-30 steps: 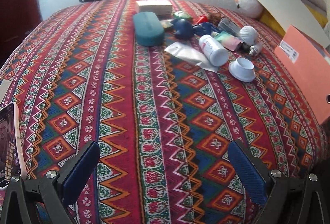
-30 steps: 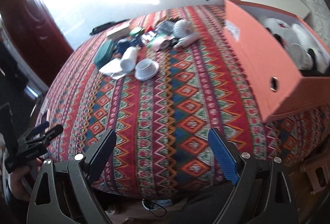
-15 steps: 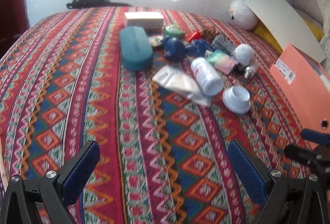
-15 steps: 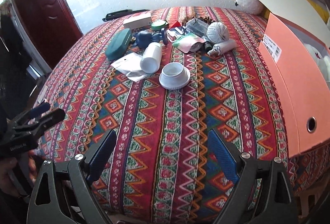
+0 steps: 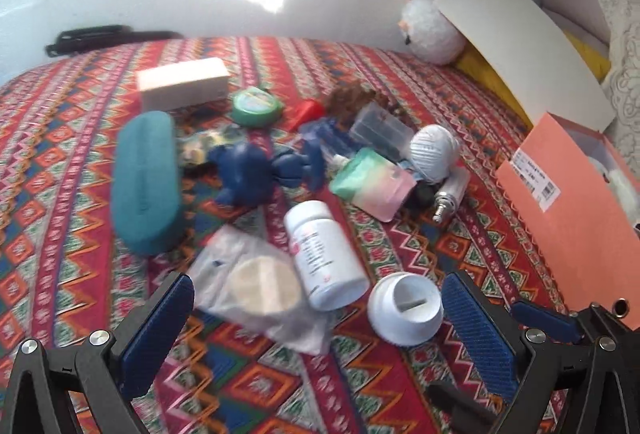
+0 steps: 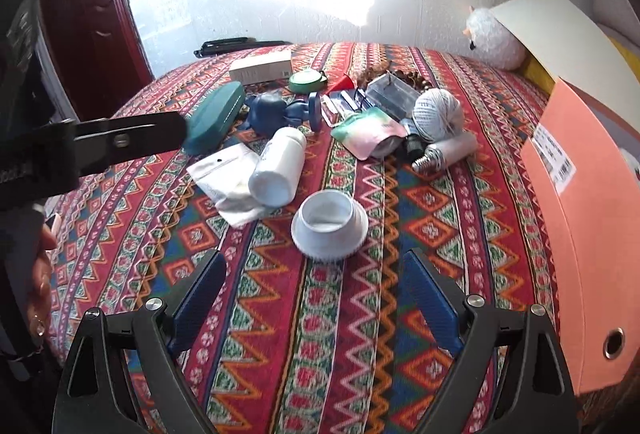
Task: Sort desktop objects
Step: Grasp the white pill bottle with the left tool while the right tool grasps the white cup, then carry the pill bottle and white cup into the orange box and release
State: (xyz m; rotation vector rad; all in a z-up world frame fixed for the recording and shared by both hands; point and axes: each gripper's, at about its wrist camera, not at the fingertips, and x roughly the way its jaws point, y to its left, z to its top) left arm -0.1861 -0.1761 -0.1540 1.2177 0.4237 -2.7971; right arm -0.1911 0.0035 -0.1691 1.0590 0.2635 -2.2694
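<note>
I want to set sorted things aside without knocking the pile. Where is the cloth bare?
Bare cloth runs from the white cap towards the right gripper, and between the cap and the orange box. Left of the teal case is also free. It is crowded from the white bottle back to the beige box.

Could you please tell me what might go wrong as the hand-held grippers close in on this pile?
1. The white bottle lies on its side, partly on the clear pouch; gripping either may drag or roll the other.
2. The white cap is wide, so open fingers may slip off it.
3. Left hand-held gripper and right hand-held gripper converge and could collide.
</note>
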